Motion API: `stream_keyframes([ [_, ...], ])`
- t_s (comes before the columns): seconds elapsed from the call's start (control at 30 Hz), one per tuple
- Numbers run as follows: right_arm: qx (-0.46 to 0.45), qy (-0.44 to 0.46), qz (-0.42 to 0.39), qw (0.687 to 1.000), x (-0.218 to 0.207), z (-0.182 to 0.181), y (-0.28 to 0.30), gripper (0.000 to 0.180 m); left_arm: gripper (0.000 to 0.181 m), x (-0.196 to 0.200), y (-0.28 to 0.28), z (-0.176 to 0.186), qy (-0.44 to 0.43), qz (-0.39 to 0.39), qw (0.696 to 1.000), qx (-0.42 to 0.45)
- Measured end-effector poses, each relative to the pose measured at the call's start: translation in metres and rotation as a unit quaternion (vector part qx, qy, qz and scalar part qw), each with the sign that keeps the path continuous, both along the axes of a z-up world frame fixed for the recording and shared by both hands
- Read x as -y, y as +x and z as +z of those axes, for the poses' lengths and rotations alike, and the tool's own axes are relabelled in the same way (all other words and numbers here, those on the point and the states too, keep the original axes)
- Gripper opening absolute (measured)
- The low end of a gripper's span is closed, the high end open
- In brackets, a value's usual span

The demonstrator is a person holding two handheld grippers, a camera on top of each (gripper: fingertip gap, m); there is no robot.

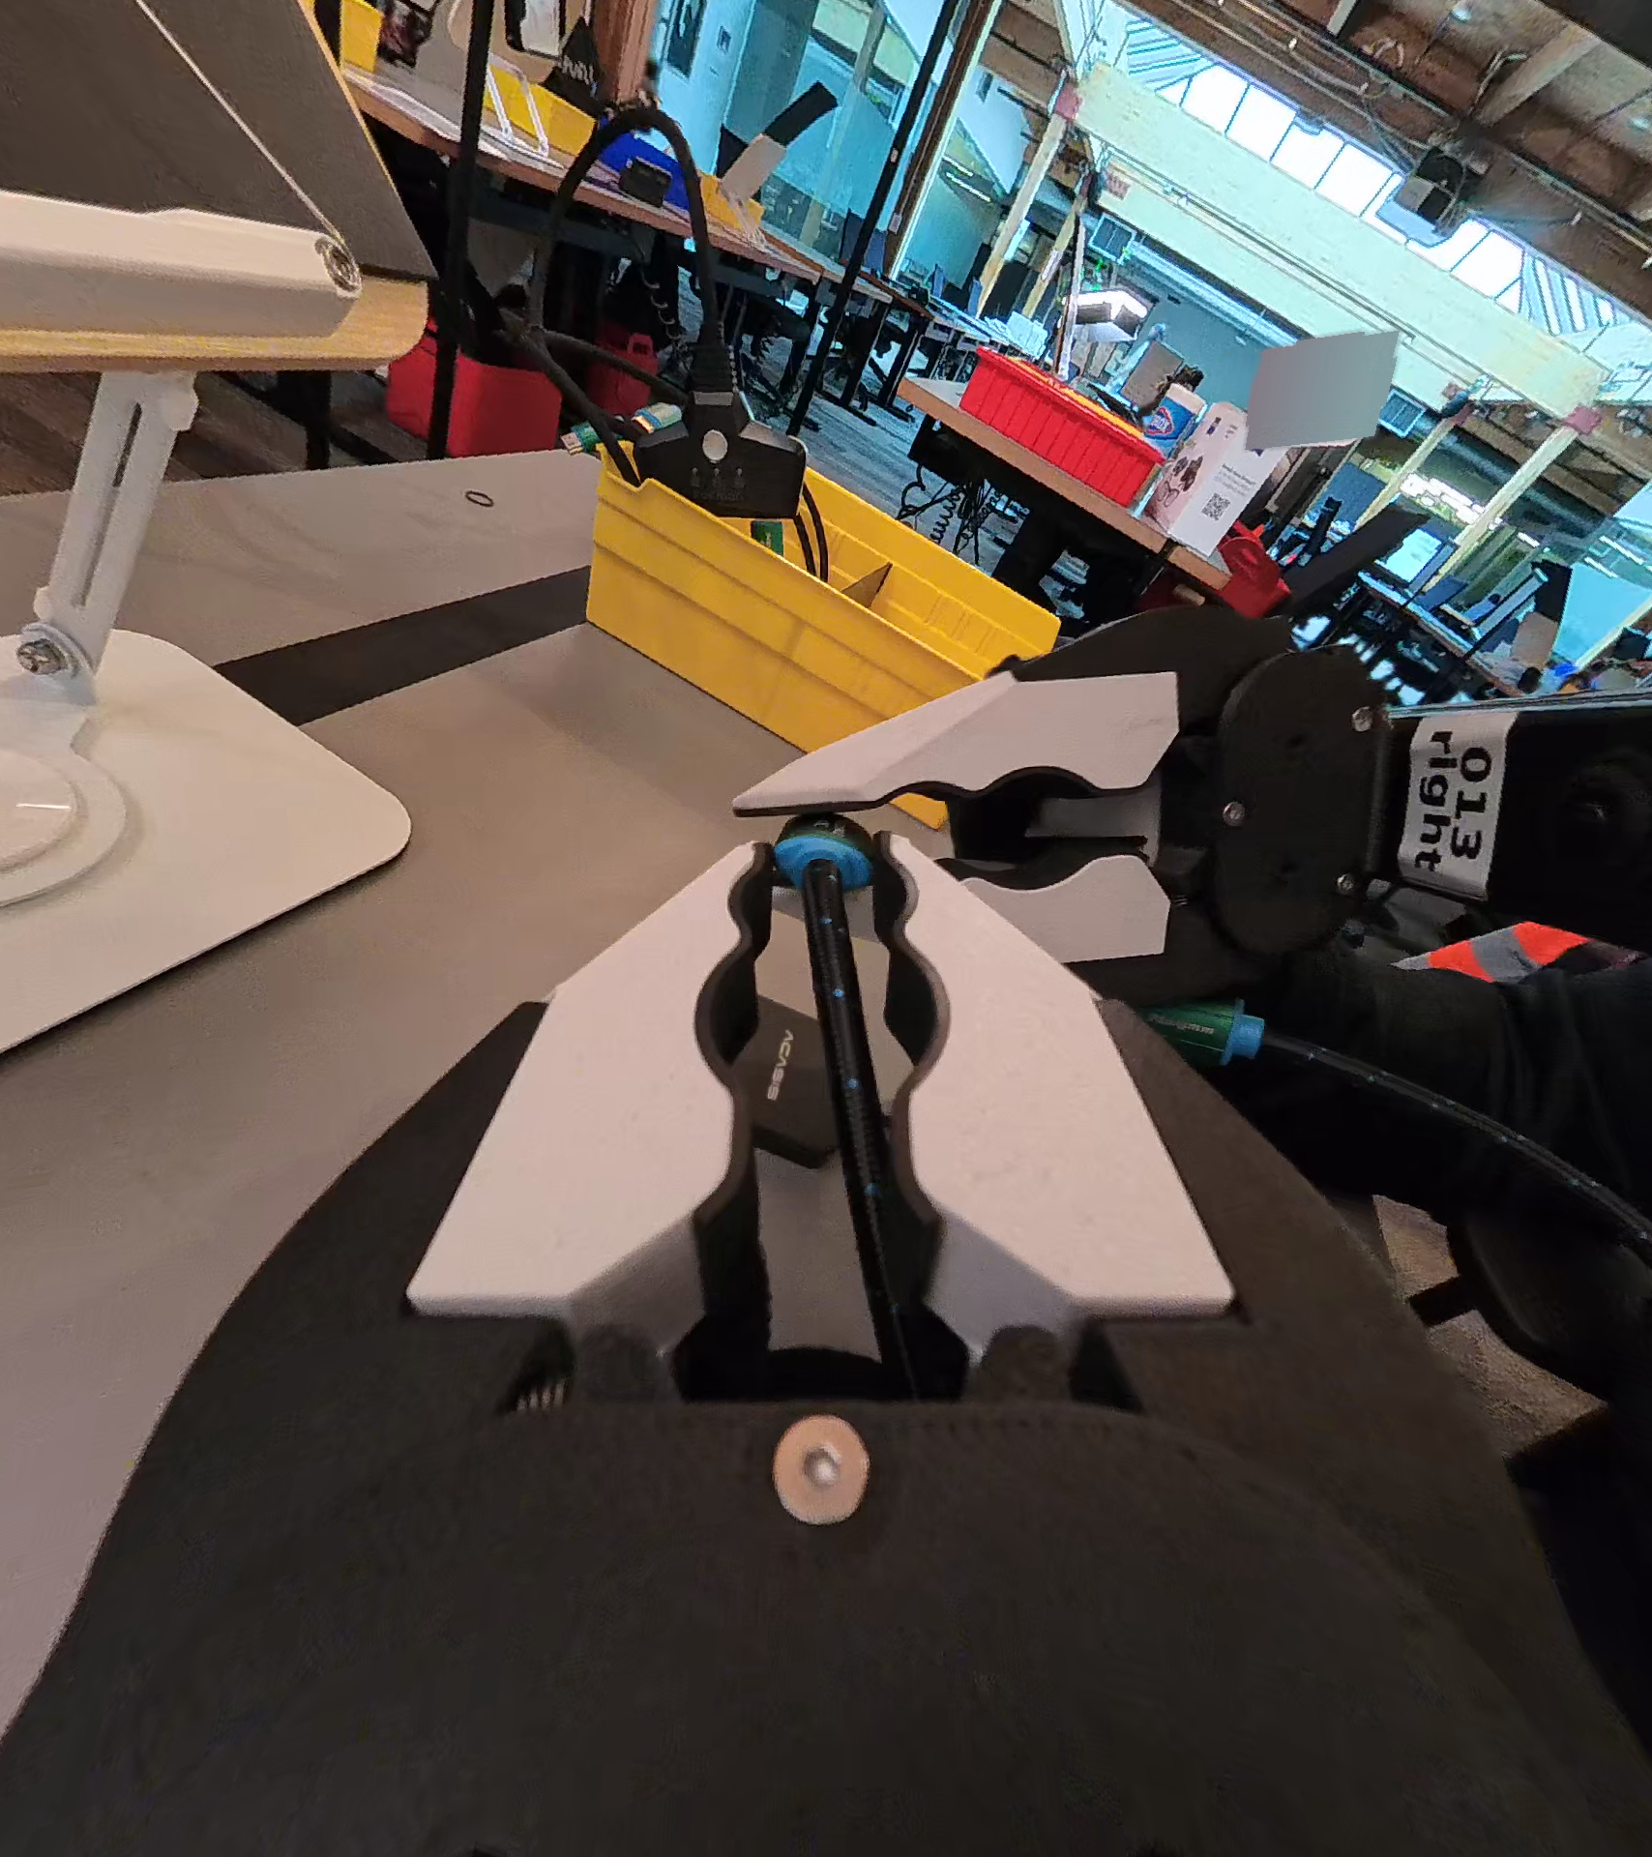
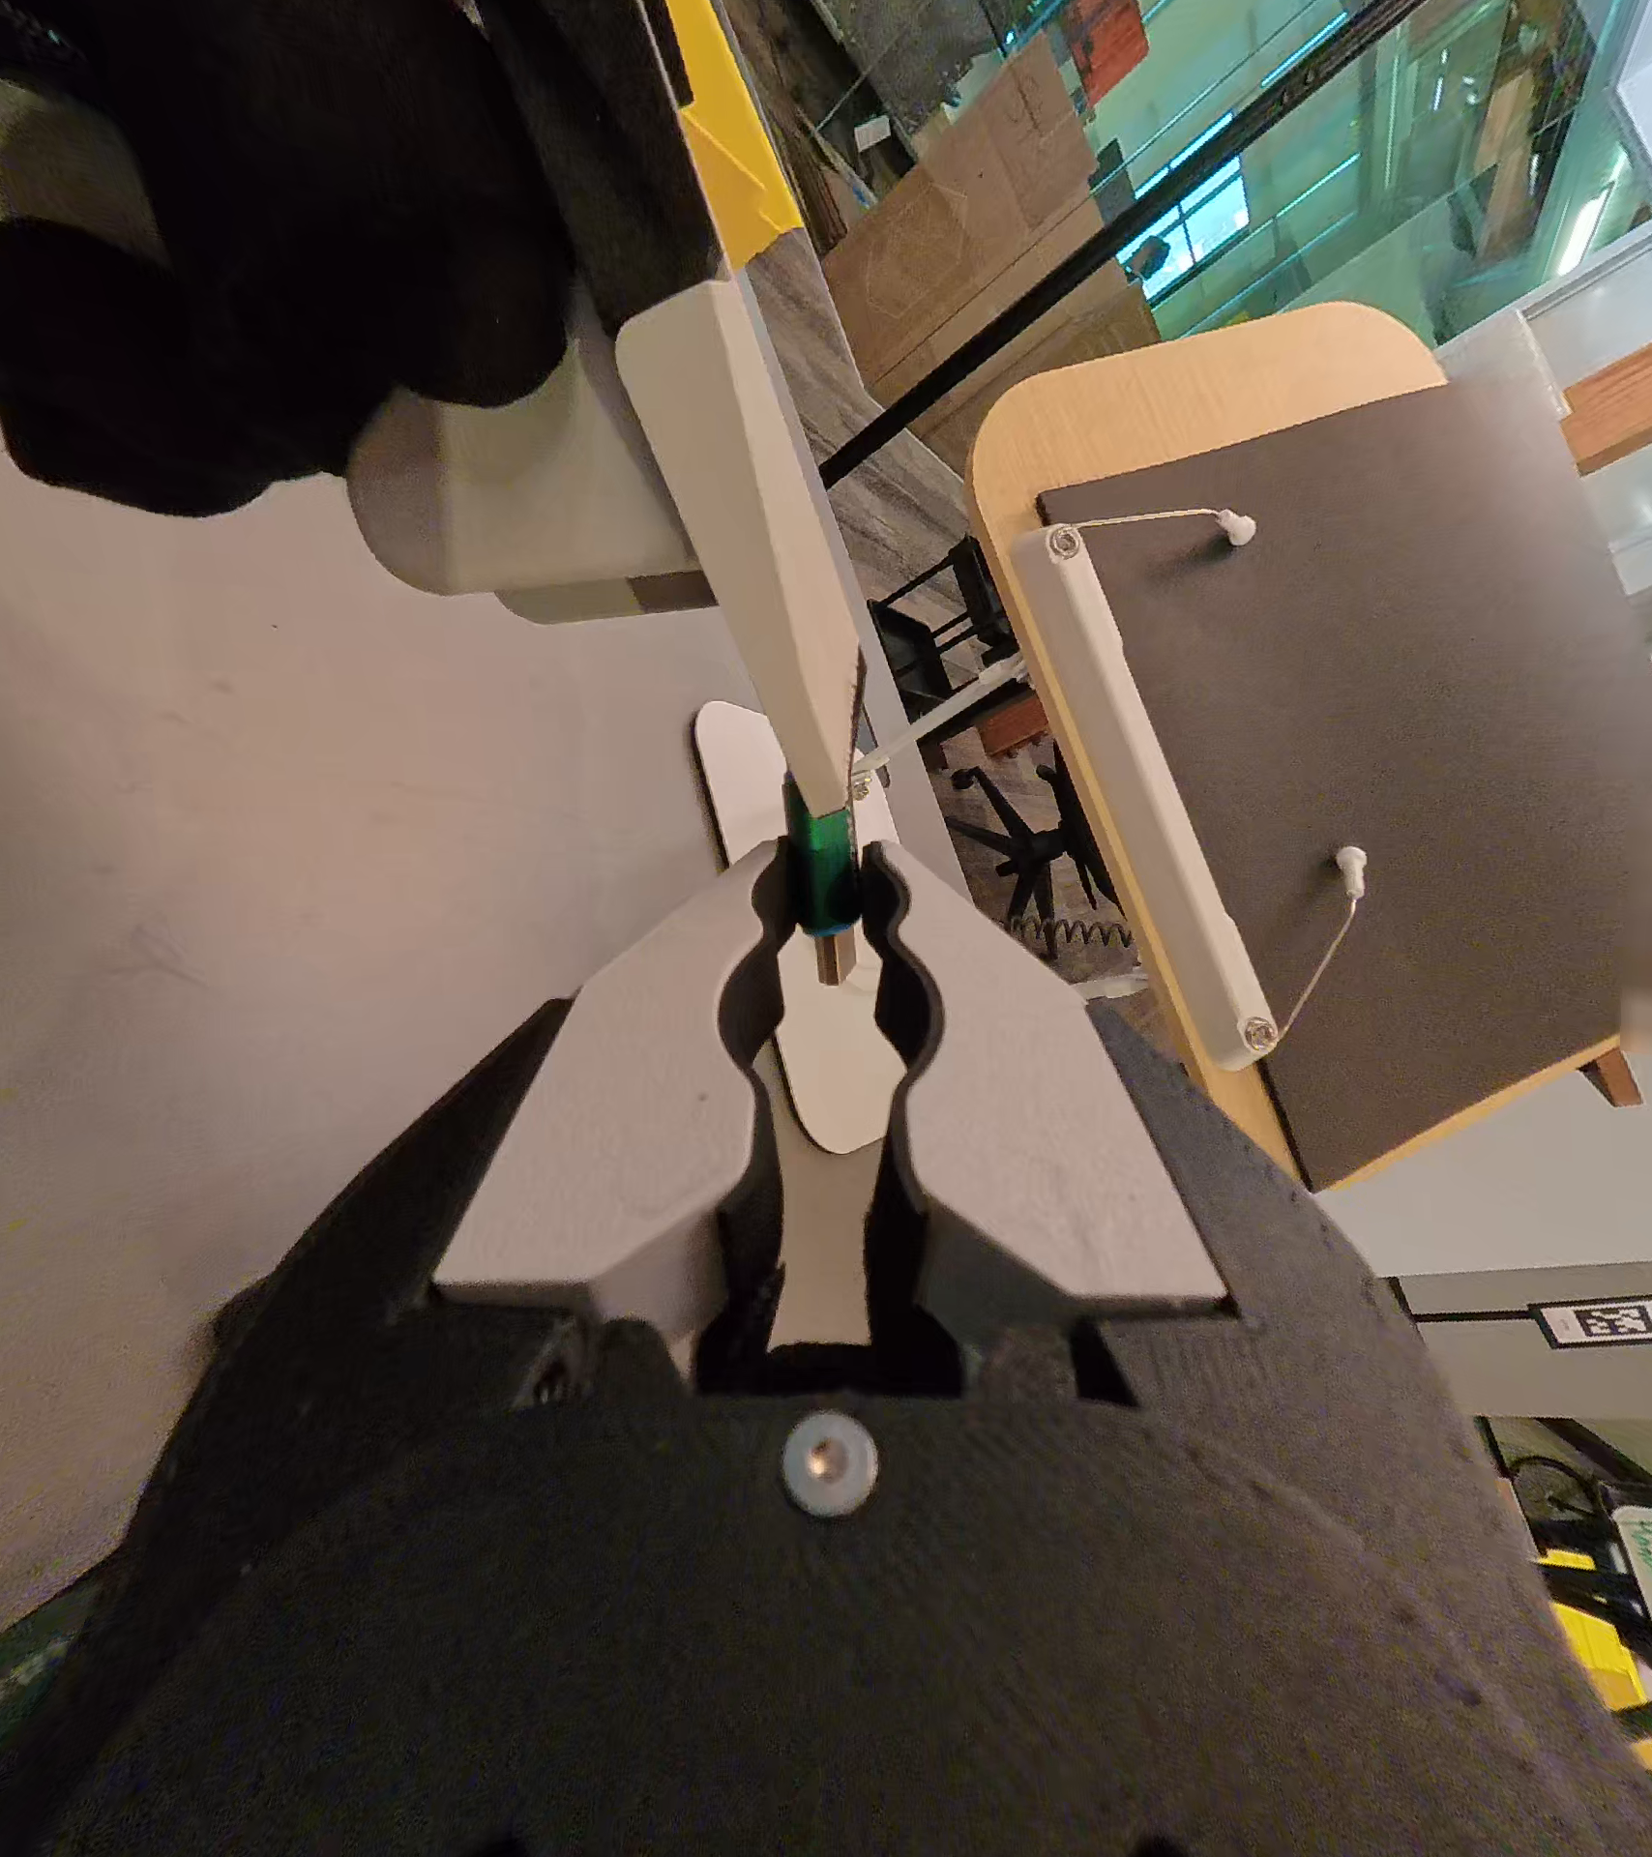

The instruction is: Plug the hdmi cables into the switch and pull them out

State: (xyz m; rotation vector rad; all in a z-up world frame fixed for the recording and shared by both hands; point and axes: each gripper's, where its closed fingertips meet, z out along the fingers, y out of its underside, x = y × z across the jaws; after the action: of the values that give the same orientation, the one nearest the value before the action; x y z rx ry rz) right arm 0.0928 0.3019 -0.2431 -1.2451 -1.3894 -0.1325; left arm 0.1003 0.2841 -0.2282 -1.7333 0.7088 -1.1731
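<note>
My left gripper (image 1: pixel 827 862) is shut on the blue collar of a green HDMI plug (image 1: pixel 822 832). Its black braided cable (image 1: pixel 852 1085) runs back between the fingers. My right gripper (image 2: pixel 824 869) is shut on the same plug (image 2: pixel 820 874) from the side, and the plug's bare metal end (image 2: pixel 837 960) points toward the right wrist camera. One right finger (image 1: pixel 983 744) reaches in from the right over my left fingertips. A small black box (image 1: pixel 787 1090) lies on the table under the left gripper. A second green plug (image 1: pixel 1204 1030) lies to the right.
A yellow bin (image 1: pixel 802 643) behind holds a black switch-like device (image 1: pixel 721 457) with cables. A white stand base (image 1: pixel 179 804) sits at the left and carries a tilted wood-and-dark board (image 2: pixel 1405 764). A black-gloved hand (image 1: pixel 1525 1065) holds the right gripper. The table (image 1: pixel 350 1055) is grey. My two grippers' fingertips are within a few centimetres of each other.
</note>
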Motion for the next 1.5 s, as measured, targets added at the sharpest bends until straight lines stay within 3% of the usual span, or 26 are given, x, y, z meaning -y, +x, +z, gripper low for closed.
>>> stream_keyframes([
  [0.57, 0.006, -0.013, 0.011, 1.0, 0.002, -0.004, -0.001, 0.011, 0.021, 0.003, 0.005, -0.01, 0.031, -0.014, 0.998, -0.051],
  [0.93, 0.014, -0.006, 0.016, 1.0, 0.003, -0.005, -0.001, 0.011, 0.017, 0.0, 0.002, -0.003, 0.025, -0.007, 0.999, -0.019],
  [1.5, 0.014, -0.009, 0.017, 1.0, 0.003, -0.007, -0.002, 0.011, 0.018, 0.001, 0.004, -0.01, 0.031, -0.009, 0.999, -0.042],
])
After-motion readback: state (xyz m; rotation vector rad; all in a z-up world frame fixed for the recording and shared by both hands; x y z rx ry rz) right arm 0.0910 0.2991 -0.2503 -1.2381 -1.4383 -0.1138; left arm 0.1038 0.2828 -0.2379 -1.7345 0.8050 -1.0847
